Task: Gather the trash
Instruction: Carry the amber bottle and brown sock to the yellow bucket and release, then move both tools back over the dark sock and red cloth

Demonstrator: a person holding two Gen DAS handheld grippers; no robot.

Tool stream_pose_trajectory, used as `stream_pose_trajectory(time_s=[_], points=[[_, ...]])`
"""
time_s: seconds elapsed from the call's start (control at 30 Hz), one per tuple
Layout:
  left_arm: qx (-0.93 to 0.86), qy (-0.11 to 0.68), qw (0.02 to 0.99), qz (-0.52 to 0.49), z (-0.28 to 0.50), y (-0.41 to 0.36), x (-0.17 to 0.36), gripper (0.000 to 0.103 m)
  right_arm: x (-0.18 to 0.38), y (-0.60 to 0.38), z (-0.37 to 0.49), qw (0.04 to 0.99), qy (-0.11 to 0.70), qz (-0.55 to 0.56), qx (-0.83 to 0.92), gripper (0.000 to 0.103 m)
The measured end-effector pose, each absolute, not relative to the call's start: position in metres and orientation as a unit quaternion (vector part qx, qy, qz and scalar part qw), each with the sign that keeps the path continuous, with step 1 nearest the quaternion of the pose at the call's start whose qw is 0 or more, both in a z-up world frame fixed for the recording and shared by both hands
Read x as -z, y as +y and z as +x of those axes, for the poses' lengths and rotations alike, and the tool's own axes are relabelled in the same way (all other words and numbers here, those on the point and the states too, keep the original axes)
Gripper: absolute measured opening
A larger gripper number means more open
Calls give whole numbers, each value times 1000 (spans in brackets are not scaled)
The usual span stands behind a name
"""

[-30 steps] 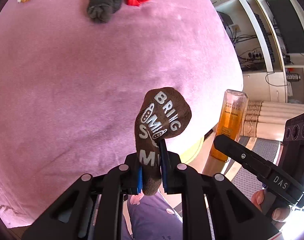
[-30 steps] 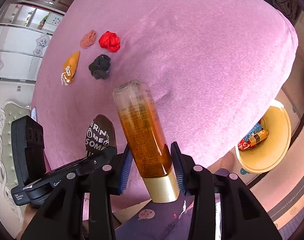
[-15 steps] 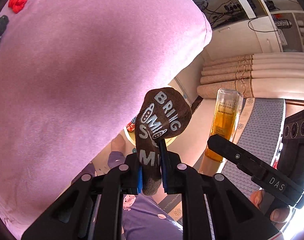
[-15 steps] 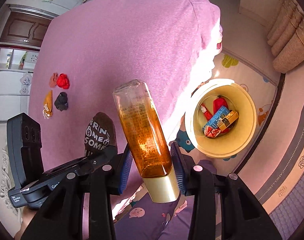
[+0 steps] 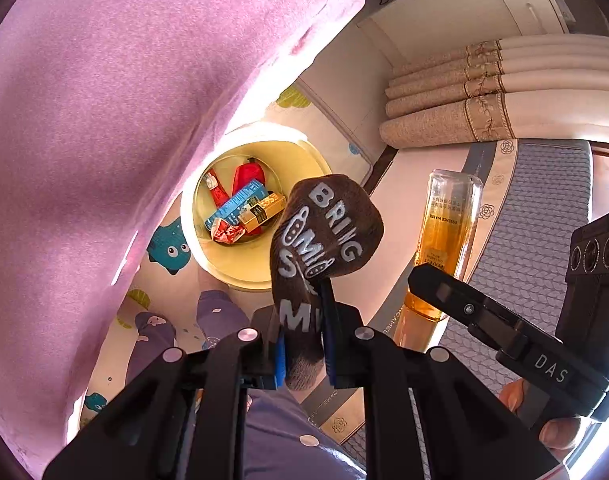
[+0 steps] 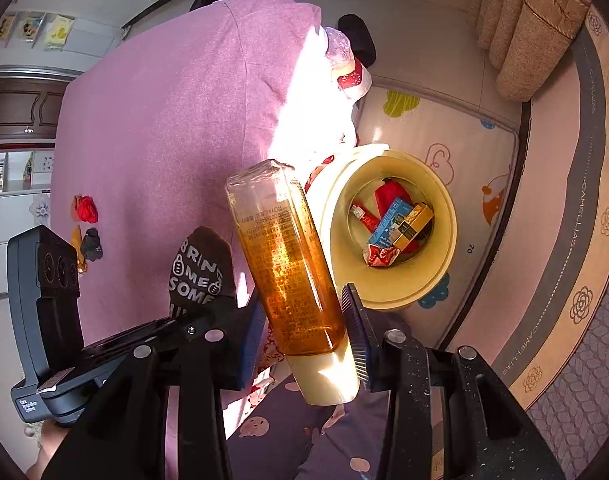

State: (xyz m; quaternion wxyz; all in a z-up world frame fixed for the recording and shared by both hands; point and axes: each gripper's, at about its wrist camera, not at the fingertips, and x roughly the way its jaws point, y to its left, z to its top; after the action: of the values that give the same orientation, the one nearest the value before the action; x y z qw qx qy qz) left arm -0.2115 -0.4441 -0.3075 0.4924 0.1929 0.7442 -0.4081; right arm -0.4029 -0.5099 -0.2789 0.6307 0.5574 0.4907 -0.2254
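Note:
My left gripper is shut on a brown sock with white lettering; the sock stands up between the fingers. My right gripper is shut on an amber bottle with a cream cap, cap end down. The bottle also shows in the left wrist view, and the sock in the right wrist view. A cream round bin stands on the floor below both, beside the pink bed; it also shows in the right wrist view. It holds red, blue and gold wrappers and boxes.
The pink bed fills the left side. Red, dark and orange cloth items lie far off on it. A patterned play mat covers the floor. Beige curtains hang beyond. My purple-clad legs are below.
Both grippers have swung away from the bed top towards the floor; the bin has come into fuller view below them. Both grips are unchanged.

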Motion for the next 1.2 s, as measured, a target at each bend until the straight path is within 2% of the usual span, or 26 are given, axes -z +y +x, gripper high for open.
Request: stream_pose_trajectory(time_s=[0.13, 0.2, 0.23, 0.27, 0.3, 0.73, 1.2], points=[[413, 740, 489, 206, -221, -450, 308, 15, 282, -517, -413, 628, 484, 565, 226, 38], [411, 742, 487, 207, -221, -451, 309, 20, 283, -520, -416, 626, 484, 568, 226, 39], [405, 744, 488, 208, -221, -452, 310, 40, 284, -522, -418, 624, 486, 569, 227, 40], [397, 748, 490, 209, -220, -451, 312, 68, 286, -523, -419, 621, 488, 569, 229, 41], [389, 750, 494, 207, -218, -450, 314, 74, 288, -523, -421, 619, 488, 570, 233, 42], [386, 752, 496, 199, -207, -435, 315, 74, 289, -517, -414, 609, 483, 582, 239, 43], [397, 728, 536, 159, -148, -384, 274, 74, 248, -481, -332, 651, 488, 542, 210, 43]])
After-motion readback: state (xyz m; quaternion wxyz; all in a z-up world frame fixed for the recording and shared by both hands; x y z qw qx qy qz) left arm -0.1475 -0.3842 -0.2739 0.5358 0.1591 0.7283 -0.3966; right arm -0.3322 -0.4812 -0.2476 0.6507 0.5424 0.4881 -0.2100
